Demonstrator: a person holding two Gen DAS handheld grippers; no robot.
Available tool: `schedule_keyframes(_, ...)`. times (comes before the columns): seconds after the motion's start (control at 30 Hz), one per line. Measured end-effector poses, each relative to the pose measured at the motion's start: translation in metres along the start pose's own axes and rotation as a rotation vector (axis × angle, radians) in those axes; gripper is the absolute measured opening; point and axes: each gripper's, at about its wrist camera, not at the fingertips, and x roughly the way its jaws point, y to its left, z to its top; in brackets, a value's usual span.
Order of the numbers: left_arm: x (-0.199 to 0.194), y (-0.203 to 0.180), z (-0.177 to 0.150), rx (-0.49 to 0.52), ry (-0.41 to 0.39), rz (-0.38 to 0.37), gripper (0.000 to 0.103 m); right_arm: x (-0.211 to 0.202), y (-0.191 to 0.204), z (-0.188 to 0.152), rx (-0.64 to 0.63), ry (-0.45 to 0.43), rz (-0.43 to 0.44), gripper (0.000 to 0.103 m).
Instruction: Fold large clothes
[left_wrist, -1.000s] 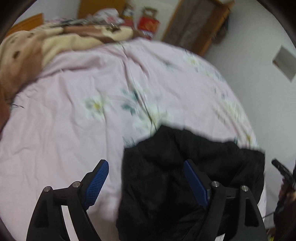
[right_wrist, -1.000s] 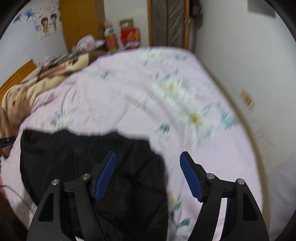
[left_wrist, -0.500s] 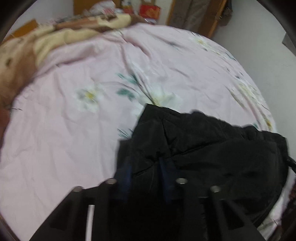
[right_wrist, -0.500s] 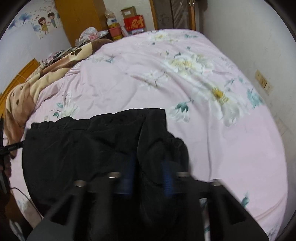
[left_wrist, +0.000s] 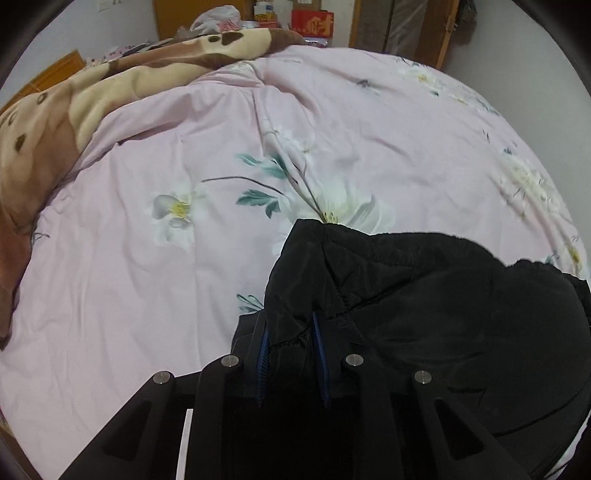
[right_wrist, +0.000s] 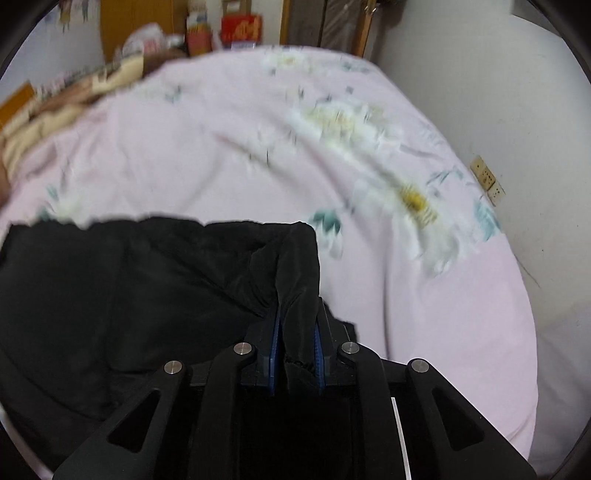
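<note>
Left claw (left_wrist: 290, 345) and right claw (right_wrist: 297, 341) each pinch a near corner of the black garment (left_wrist: 424, 314) lying on the pink floral bed (left_wrist: 166, 277).

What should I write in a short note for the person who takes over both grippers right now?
Left gripper: shut on the near left edge of the black garment.
Right gripper: shut on the garment's near right corner.
The garment lies at the near edge of the pink floral duvet; a brown blanket is bunched at the far left.
Done: both edges gripped.
Left: lift, spread or fold over, then release. No fold is visible yet.
</note>
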Motion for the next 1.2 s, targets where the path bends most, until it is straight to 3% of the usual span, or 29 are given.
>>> schedule_keyframes(0.1, 0.009, -0.004, 0.001, 0.030, 0.023, 0.017, 0.022, 0.017, 0.006, 0.002, -0.021, 0.073, -0.017, 0.018)
schedule_keyframes(0.3, 0.013, 0.000, 0.006, -0.057, 0.058, 0.017, 0.029, 0.026, 0.010, 0.008, -0.026, 0.160, -0.053, 0.026)
schedule_keyframes(0.37, -0.004, 0.006, 0.006, -0.088, 0.037, -0.007, 0.031, 0.006, 0.003, 0.011, 0.037, 0.109, -0.092, 0.042)
schedule_keyframes(0.4, -0.012, 0.008, 0.006, -0.091, 0.019, -0.016, 0.035, -0.011, -0.002, 0.013, 0.084, 0.043, -0.103, 0.046)
schedule_keyframes(0.47, -0.033, 0.014, 0.003, -0.093, -0.022, -0.017, 0.042, -0.042, -0.008, 0.014, 0.135, -0.055, -0.087, 0.064)
schedule_keyframes(0.53, -0.058, 0.020, -0.004, -0.124, -0.069, -0.028, 0.043, -0.070, -0.010, 0.011, 0.148, -0.128, -0.054, 0.066)
schedule_keyframes(0.6, -0.085, 0.020, -0.014, -0.135, -0.122, -0.072, 0.054, -0.105, -0.002, 0.001, 0.129, -0.213, 0.006, 0.066)
schedule_keyframes(0.7, -0.124, 0.001, -0.039, -0.140, -0.235, -0.073, 0.073, -0.137, 0.019, -0.020, 0.075, -0.277, 0.060, 0.066)
schedule_keyframes(0.73, -0.130, -0.011, -0.048, -0.125, -0.238, -0.105, 0.073, -0.143, 0.030, -0.028, 0.043, -0.288, 0.092, 0.066)
schedule_keyframes(0.87, -0.124, -0.066, -0.077, -0.008, -0.193, -0.157, 0.073, -0.132, 0.071, -0.050, -0.005, -0.241, 0.197, 0.066)
schedule_keyframes(1.0, -0.089, -0.107, -0.091, 0.050, -0.121, -0.128, 0.073, -0.095, 0.097, -0.067, -0.006, -0.160, 0.211, 0.066)
schedule_keyframes(1.2, -0.028, -0.121, -0.099, 0.095, -0.044, -0.046, 0.081, -0.037, 0.104, -0.080, -0.009, -0.066, 0.195, 0.067)
